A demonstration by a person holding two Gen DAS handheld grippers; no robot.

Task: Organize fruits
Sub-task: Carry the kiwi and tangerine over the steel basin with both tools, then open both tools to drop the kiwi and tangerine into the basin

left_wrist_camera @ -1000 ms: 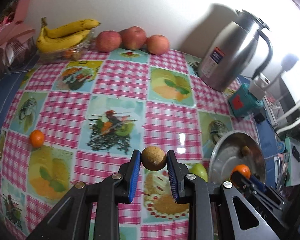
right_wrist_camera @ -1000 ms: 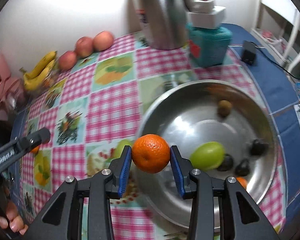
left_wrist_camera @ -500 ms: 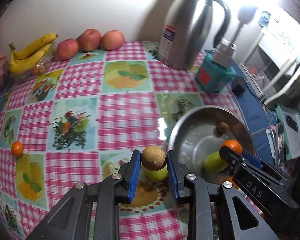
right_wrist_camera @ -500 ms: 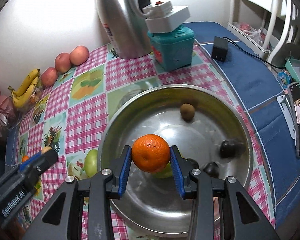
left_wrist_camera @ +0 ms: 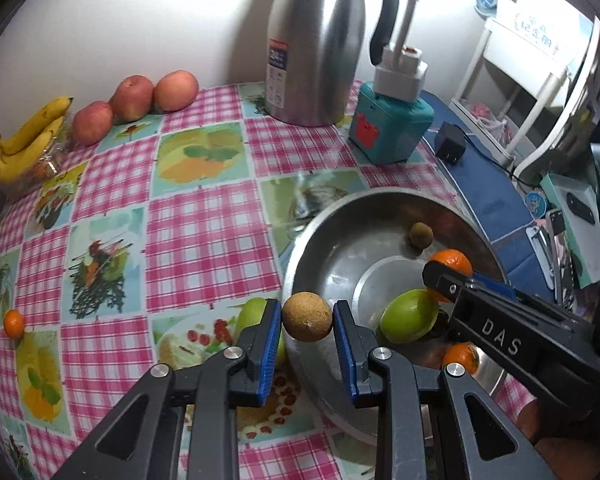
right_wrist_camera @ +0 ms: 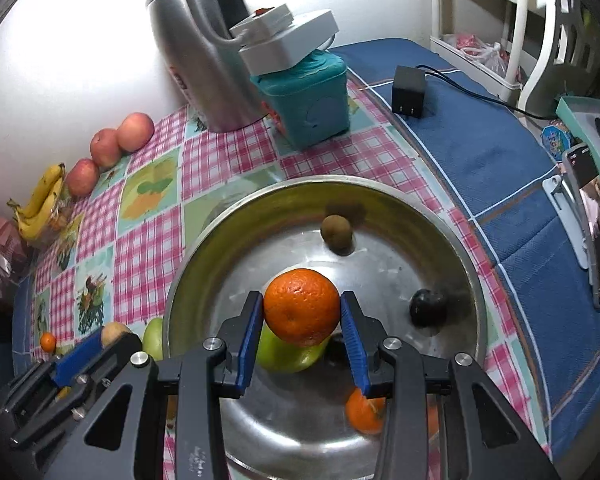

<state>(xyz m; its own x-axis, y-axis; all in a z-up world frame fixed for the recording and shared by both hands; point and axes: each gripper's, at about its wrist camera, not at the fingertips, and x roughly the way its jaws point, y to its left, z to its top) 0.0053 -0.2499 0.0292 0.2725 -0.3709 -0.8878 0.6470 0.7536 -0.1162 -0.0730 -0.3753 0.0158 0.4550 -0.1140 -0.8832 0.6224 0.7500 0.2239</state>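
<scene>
Blue-padded left tongs (left_wrist_camera: 307, 322) you hold pinching a rough tan round fruit (left_wrist_camera: 307, 317) at the steel bowl (left_wrist_camera: 332, 240) rim, your right tongs (right_wrist_camera: 301, 320), lettered DAS, gripping a dimpled orange (right_wrist_camera: 301, 306) over the bowl, smooth green fruit (left_wrist_camera: 409, 316) inside, checked plastic table (left_wrist_camera: 204, 232) beyond.

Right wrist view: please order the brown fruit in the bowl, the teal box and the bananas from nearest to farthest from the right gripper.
From the right gripper:
1. Brown fruit, inside the steel bowl, just ahead.
2. Teal box, beyond the bowl's far rim.
3. Bananas, far left, by the wall.
</scene>
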